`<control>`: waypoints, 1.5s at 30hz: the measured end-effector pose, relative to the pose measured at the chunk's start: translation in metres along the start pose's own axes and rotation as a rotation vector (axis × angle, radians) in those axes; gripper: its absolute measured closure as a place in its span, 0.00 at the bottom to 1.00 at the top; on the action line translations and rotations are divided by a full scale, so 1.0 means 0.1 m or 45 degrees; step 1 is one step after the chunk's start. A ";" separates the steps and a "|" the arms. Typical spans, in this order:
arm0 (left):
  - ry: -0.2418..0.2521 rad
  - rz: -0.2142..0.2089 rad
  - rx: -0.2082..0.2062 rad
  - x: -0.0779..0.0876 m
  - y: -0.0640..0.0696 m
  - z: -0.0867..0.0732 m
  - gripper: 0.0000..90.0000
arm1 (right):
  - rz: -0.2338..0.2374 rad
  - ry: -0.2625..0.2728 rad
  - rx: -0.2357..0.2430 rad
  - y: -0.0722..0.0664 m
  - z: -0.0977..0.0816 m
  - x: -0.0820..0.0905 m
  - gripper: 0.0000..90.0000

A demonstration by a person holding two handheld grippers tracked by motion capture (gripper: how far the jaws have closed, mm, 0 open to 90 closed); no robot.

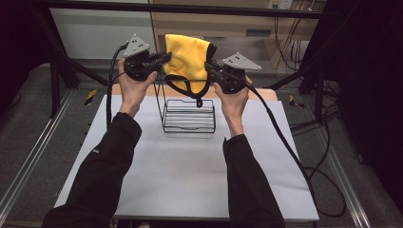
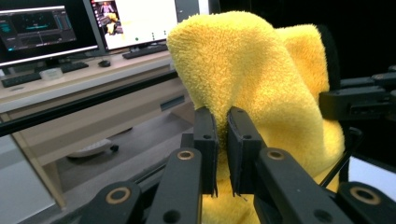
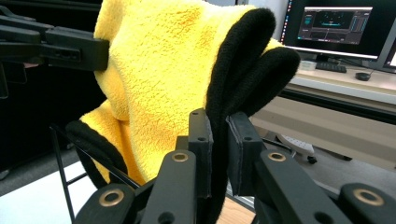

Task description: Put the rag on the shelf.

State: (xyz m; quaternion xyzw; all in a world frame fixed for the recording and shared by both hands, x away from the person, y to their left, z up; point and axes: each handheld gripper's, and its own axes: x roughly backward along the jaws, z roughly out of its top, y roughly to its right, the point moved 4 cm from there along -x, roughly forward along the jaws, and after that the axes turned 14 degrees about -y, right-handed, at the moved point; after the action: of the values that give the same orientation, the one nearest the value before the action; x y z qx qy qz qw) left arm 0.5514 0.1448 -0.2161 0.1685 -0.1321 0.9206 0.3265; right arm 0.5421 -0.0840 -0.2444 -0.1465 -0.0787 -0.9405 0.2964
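A fluffy yellow towel with a black border (image 1: pixel 187 59) hangs in the air between my two grippers, above a black wire rack (image 1: pixel 189 115) on the white table. My left gripper (image 1: pixel 166 58) is shut on the towel's left side; its jaws pinch yellow fabric (image 2: pixel 243 79) in the left gripper view (image 2: pixel 223 128). My right gripper (image 1: pixel 209 67) is shut on the towel's right side, with the black edge (image 3: pixel 243 70) pinched between its jaws (image 3: pixel 218 128). A black border loop droops to the rack's top.
The white table top (image 1: pixel 190 166) spreads in front of the rack. A wooden desk with monitors and a keyboard (image 2: pixel 42 70) stands beyond the table. Black frame bars (image 1: pixel 62 61) and cables (image 1: pixel 294 147) flank the table.
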 end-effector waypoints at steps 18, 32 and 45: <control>0.150 -0.003 0.045 0.21 -0.06 0.49 0.92 | -0.048 0.186 0.047 0.00 0.42 0.23 0.91; 0.148 -0.026 0.028 0.00 -0.04 0.53 0.92 | -0.059 0.188 0.058 0.07 0.32 0.23 0.91; 0.018 -0.065 0.021 0.04 0.04 -0.02 0.92 | -0.038 0.069 0.061 0.04 -0.01 0.13 0.91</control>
State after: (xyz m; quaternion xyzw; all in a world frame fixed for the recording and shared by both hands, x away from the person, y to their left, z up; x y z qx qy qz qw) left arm 0.5460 0.1449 -0.2168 0.1679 -0.1178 0.9142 0.3494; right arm 0.5338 -0.0944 -0.2404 -0.1125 -0.0952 -0.9463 0.2879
